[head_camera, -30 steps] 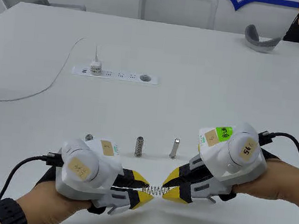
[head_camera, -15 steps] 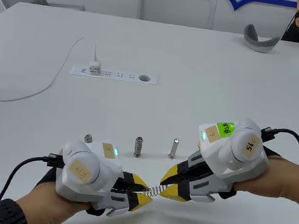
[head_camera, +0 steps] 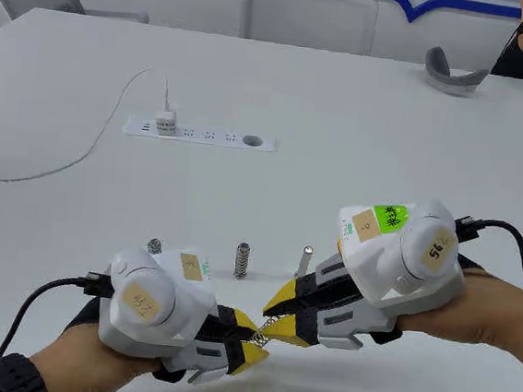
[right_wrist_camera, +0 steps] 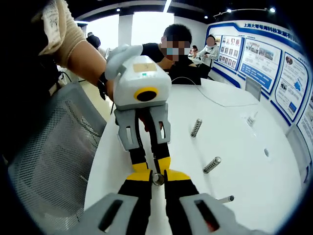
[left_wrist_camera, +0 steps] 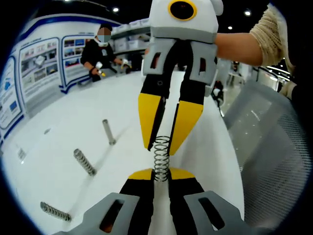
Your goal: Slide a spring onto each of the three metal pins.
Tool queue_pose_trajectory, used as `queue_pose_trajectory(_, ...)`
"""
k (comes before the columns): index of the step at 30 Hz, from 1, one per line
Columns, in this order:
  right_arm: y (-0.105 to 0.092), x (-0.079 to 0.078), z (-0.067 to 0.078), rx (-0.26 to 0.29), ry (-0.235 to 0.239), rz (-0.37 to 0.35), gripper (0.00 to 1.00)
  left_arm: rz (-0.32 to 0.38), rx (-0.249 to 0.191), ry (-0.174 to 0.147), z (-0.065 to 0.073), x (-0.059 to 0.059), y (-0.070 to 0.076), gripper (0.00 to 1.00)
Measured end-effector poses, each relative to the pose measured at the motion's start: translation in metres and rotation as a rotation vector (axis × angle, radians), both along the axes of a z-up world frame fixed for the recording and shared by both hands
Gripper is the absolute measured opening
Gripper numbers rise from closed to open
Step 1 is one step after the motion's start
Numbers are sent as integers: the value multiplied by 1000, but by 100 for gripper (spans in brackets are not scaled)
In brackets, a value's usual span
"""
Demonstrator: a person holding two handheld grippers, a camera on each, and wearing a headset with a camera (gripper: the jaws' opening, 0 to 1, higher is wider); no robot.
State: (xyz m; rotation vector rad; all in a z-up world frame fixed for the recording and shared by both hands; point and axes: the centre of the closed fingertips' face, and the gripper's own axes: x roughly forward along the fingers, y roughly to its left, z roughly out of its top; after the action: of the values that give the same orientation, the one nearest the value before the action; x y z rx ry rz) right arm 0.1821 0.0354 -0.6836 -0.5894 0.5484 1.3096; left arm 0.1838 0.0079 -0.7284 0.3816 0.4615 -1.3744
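Where the tips met: thin bare-wire coil spring [head_camera: 270,327] was held off the tabletop, one end in each gripper.
Left gripper [head_camera: 252,343]: glossy white rounded shell, black jaws with yellow wedge tips, pressed together on the near end of the coil in the left gripper view.
Right gripper [head_camera: 282,320]: same build, green sticker on the shell; yellow tips pinched the other end, coil seen end-on as a small ring in the right gripper view.
Bare pin [head_camera: 305,260]: smooth shiny metal cylinder, upright, just beyond the right gripper's jaws, no coil on it.
Middle pin [head_camera: 242,259]: upright, ribbed coil already around it.
Left pin [head_camera: 155,245]: coil on it too, lower part hidden behind the left gripper's shell.
Tabletop [head_camera: 359,141]: matte white, flat.
Power strip [head_camera: 201,134]: long white bar, well beyond the pins, one white plug in it.
Cable [head_camera: 100,139]: thin, white, curved off to the left.
Grey piece [head_camera: 456,71]: curved, at the far edge; cannot tell what it was.
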Motion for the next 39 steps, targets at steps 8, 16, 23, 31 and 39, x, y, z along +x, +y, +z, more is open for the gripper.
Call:
queue_pose_trajectory(8,5,-1,3,11,-13,4,11,4,-14,7,2,-1,-2,10)
queue_pose_trajectory(16,2,-2,0,11,5,-21,17,12,-28,11,3,-1,-2,10)
queue_pose_trajectory(23,-6,1,1,49,17,-72,17,30,-54,24,5,2,-2,10)
queue_pose_trajectory(31,-8,5,0,98,45,-118,15,39,-82,35,9,4,-4,10)
queue_pose_trajectory(39,-5,6,2,116,44,-125,12,44,-88,39,10,4,-5,10)
